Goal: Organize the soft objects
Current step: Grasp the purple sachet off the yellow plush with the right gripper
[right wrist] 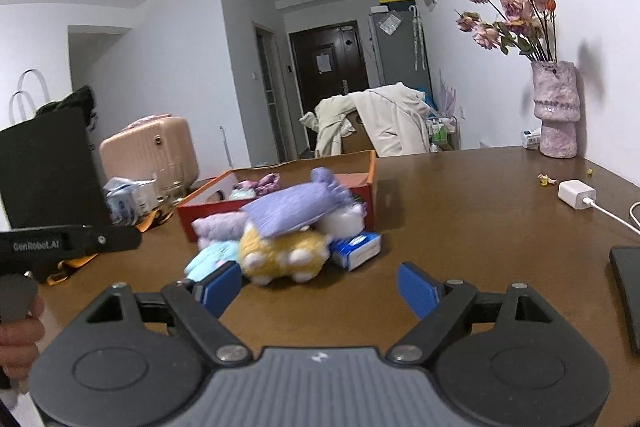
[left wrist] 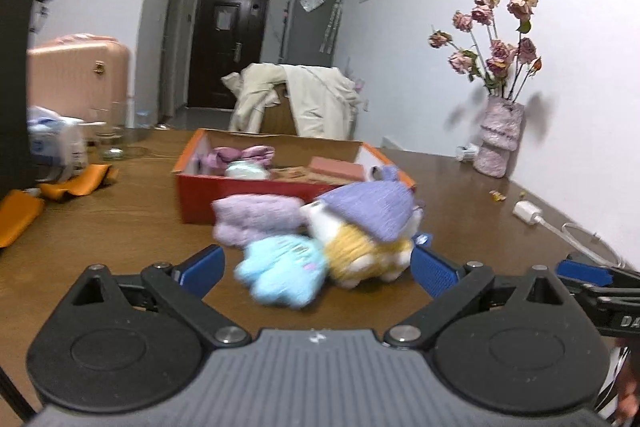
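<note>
While a few soft pieces lie in the red cardboard box (left wrist: 280,193), my left claw (left wrist: 316,269) and right claw (right wrist: 320,287) gape empty; the fuzzy pile of plush toys (left wrist: 320,239) mid-frame remains.

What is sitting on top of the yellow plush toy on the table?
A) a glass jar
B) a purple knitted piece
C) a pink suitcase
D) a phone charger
B: a purple knitted piece lies draped over the top of the yellow plush toy, which sits on the brown table in front of the red box; the left wrist view shows the same stack.
</note>
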### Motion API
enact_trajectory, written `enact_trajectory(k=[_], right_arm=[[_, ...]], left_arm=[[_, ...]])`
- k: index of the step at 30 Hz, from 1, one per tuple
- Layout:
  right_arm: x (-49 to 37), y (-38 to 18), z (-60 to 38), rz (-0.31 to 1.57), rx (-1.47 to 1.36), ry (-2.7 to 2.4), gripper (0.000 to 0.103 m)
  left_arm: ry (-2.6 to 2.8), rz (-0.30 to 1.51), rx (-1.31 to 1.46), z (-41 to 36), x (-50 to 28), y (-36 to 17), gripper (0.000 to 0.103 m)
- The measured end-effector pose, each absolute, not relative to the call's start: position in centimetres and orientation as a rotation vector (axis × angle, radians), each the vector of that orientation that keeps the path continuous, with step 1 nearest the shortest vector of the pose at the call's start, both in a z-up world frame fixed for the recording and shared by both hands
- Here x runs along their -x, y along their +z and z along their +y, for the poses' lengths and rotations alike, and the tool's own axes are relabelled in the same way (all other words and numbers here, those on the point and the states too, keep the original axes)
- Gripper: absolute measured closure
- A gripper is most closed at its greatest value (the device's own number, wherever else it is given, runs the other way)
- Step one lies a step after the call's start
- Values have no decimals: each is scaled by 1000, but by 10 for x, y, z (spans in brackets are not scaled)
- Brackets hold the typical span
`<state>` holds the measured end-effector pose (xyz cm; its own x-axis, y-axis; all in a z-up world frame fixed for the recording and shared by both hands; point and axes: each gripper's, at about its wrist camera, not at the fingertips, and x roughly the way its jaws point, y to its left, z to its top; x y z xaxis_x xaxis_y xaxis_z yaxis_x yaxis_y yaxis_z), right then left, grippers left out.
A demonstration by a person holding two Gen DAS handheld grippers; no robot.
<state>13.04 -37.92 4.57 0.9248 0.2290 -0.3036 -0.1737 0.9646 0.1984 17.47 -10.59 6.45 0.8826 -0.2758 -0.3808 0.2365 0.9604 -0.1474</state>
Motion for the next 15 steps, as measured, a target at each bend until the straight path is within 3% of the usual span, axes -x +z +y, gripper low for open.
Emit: enact_trajectory(k=[3,11,15], right_arm=[[-165,56,-386,327,-168,218,20],[-285,68,-392,372,-243,307,34],[-347,56,-387,440,-312,335,36]], left_arm=[[-295,427,104,-127,-206,62,4],[-351,521,149,-159,-284,47,34],[-380,549,179,-160,-308,38,51]])
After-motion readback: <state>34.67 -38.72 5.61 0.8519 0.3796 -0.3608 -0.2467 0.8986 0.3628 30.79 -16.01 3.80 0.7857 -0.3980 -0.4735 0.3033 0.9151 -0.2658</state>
